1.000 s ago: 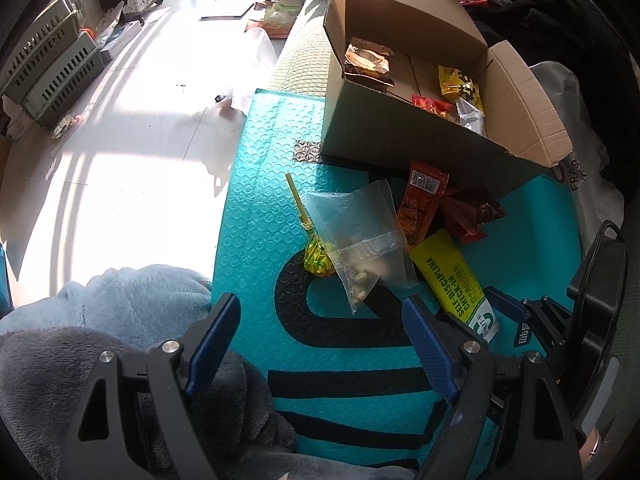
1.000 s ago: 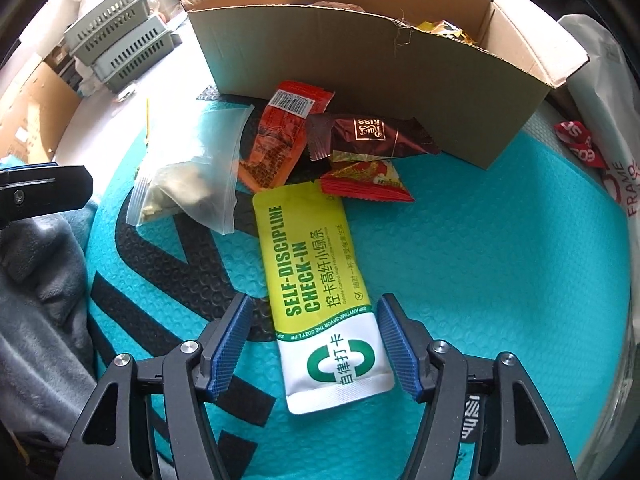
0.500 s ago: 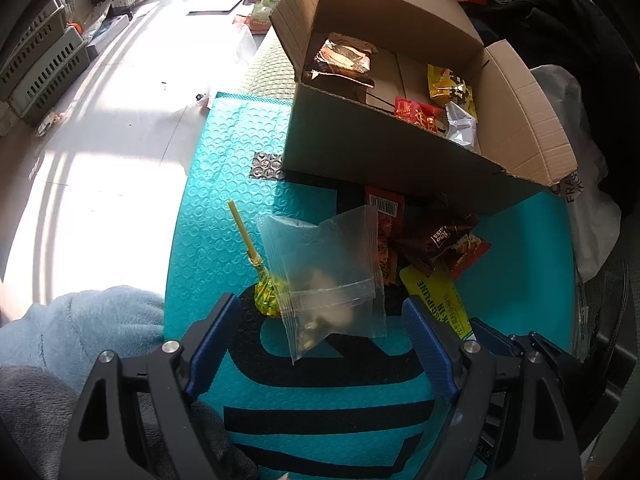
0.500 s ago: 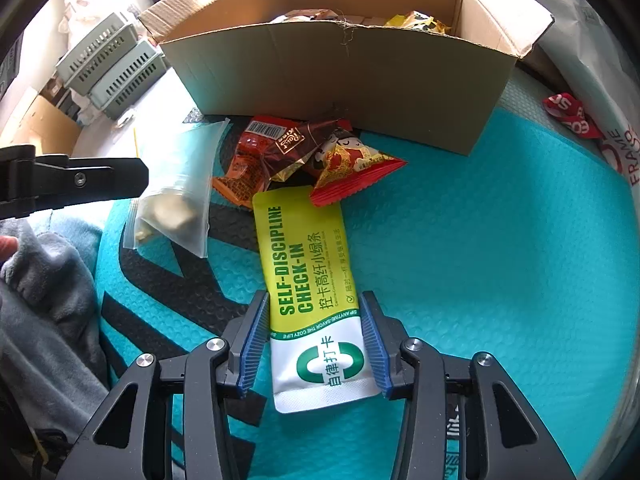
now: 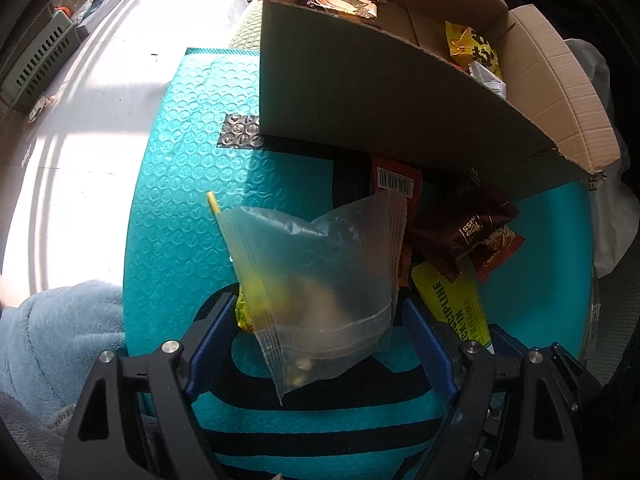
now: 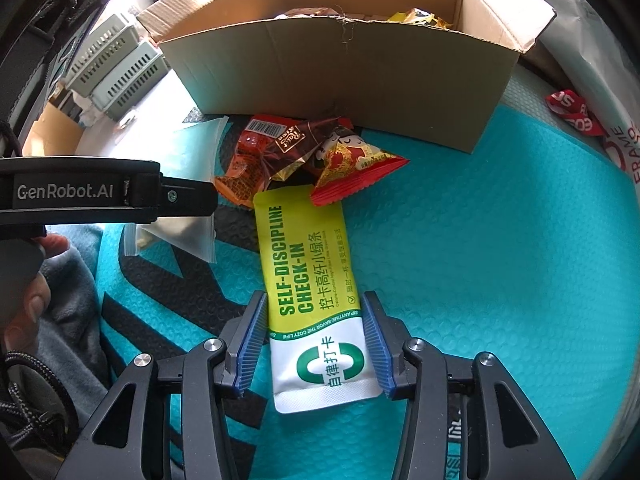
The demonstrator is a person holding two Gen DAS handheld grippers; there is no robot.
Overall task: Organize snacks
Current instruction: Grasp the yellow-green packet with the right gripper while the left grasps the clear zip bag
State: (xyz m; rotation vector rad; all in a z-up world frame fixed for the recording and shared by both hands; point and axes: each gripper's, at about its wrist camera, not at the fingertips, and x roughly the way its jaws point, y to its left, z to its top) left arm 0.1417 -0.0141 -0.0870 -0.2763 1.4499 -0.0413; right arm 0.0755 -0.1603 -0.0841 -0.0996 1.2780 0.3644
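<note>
A clear zip bag (image 5: pixel 320 288) with a few nuts lies on the teal bubble mat (image 5: pixel 180 184), between the jaws of my open left gripper (image 5: pixel 320 332). A yellow-wrapped lollipop (image 5: pixel 244 308) lies partly under the bag. My right gripper (image 6: pixel 314 324) has its pads on both edges of the yellow-green sachet (image 6: pixel 308 280), which lies flat on the mat. Red and brown snack packets (image 6: pixel 320 152) lie piled against the open cardboard box (image 6: pixel 340 68). The box (image 5: pixel 380 92) holds several snacks.
A grey fleece (image 5: pixel 52 340) lies at the mat's left edge. A white plastic bag (image 6: pixel 600 60) and a red wrapper (image 6: pixel 572 112) sit right of the box. Grey crates (image 6: pixel 120 68) stand on the floor beyond. The left gripper's body (image 6: pixel 100 192) crosses the right wrist view.
My left gripper moved forward until the zip bag sat between its jaws. My right gripper advanced along the sachet and narrowed onto its edges.
</note>
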